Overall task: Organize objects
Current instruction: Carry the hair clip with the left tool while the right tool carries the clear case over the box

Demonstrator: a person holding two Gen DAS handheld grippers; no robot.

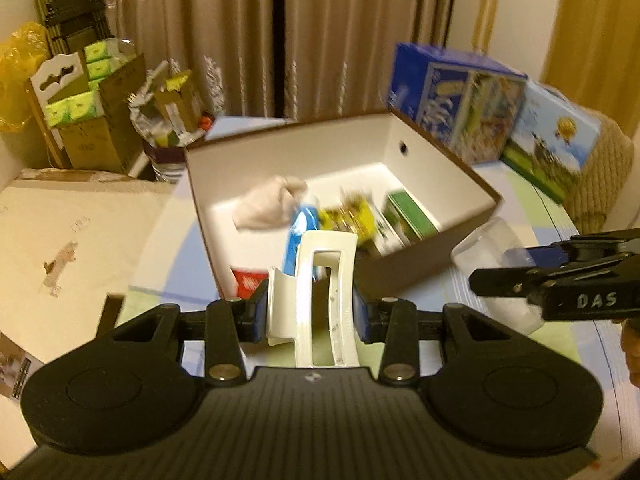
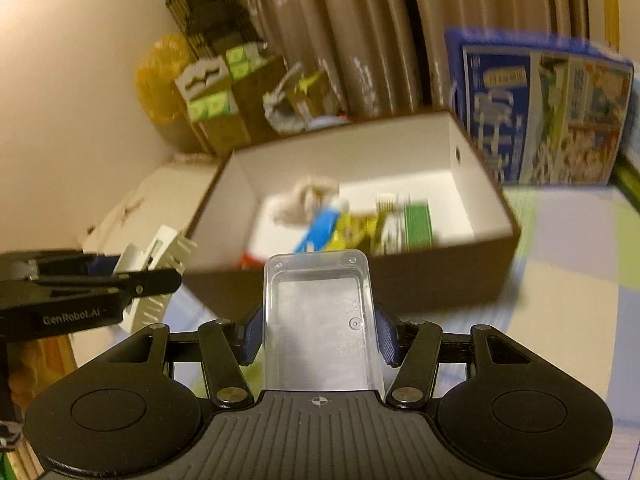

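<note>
- The table point(image 1: 516, 196) wore a pastel cloth; curtains point(image 1: 224, 32) hung behind, cartons point(image 1: 96, 120) stood far left.
- The open box point(image 1: 440, 152) sat mid-table, holding packets and a rag point(image 1: 268, 204).
- Your left gripper point(image 1: 310, 312) clenched a white clip point(image 1: 320, 264) just before the box.
- Your right gripper point(image 2: 318, 332) gripped a clear tub point(image 2: 320, 320) near the box's front wall.

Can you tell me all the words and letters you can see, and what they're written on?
"DAS": on the side of the right gripper, seen from the left wrist view.
"GenRobot.AI": on the side of the left gripper, seen from the right wrist view.
Blue picture box: large print, too blurred to read.
Clear plastic container: raised marks, unreadable.
Packets in the open box: too blurred.
</note>
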